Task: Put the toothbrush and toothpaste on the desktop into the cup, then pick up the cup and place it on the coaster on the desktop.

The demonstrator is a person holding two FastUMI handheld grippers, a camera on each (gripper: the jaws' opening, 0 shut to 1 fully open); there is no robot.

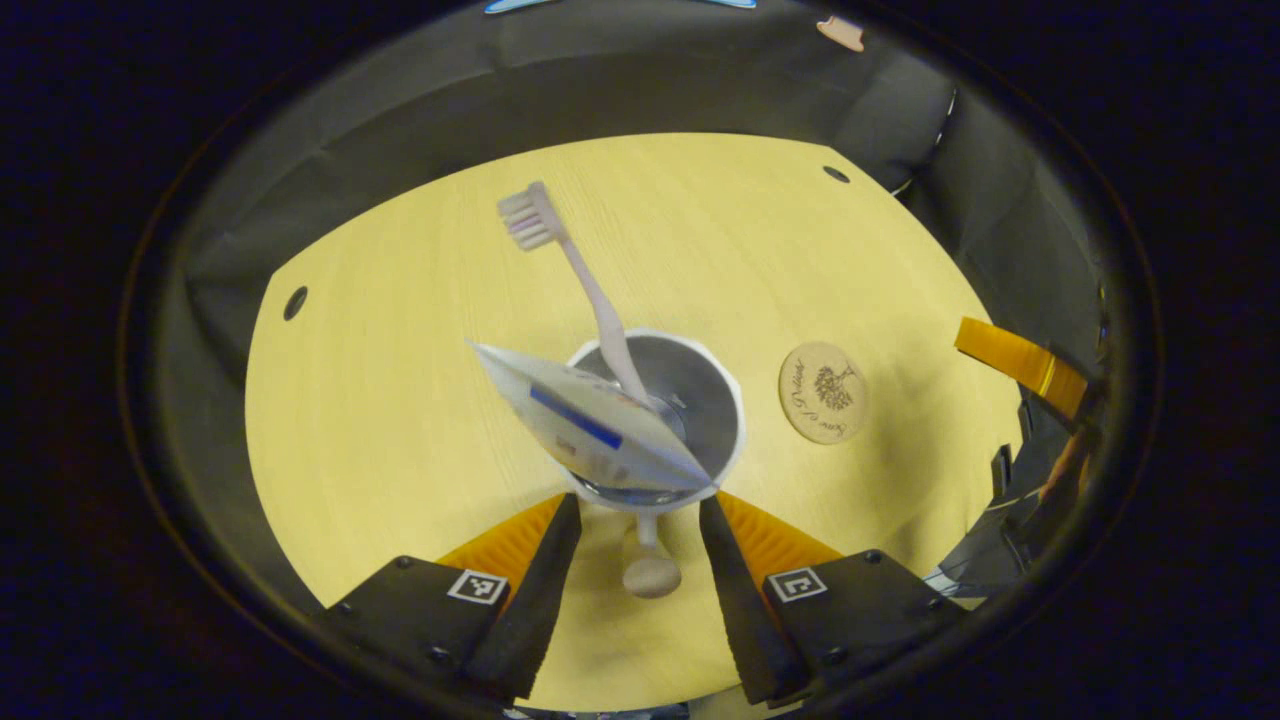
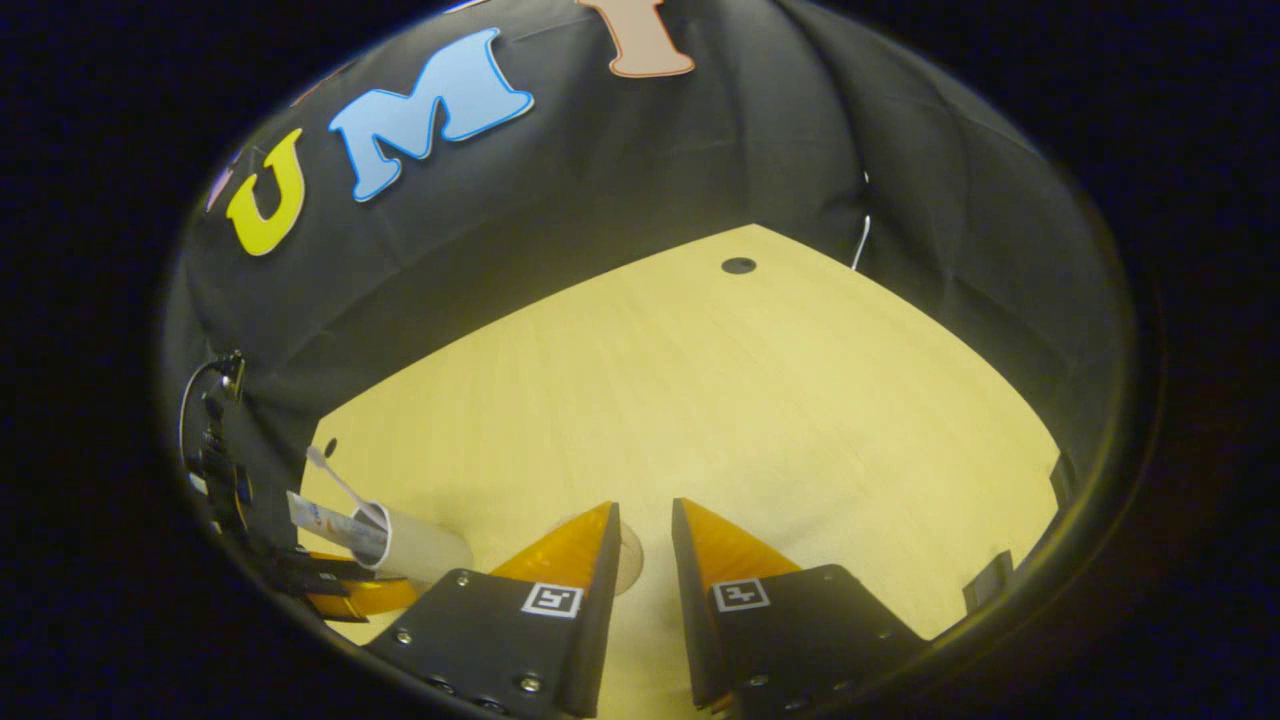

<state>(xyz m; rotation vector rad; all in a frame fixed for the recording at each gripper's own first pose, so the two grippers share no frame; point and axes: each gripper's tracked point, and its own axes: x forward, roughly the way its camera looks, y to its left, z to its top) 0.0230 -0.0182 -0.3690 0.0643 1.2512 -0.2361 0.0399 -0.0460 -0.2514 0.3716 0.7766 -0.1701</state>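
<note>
The toothbrush [image 1: 575, 270] and toothpaste [image 1: 590, 425] are both in the cup [image 1: 690, 400] already, so I think the next job is lifting the cup. The left claw [image 1: 640, 525] is open wide with nothing in it, one finger on each side of the cup's near edge. Squeeze slowly and lift straight up so nothing tips out. The coaster [image 1: 823, 392] lies near the cup. The right claw [image 2: 645, 540] is a little open and holds nothing

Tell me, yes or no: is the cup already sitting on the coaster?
No. In the left gripper view the cup, holding the toothbrush and toothpaste, stands on the bare desktop beside the coaster.
</note>
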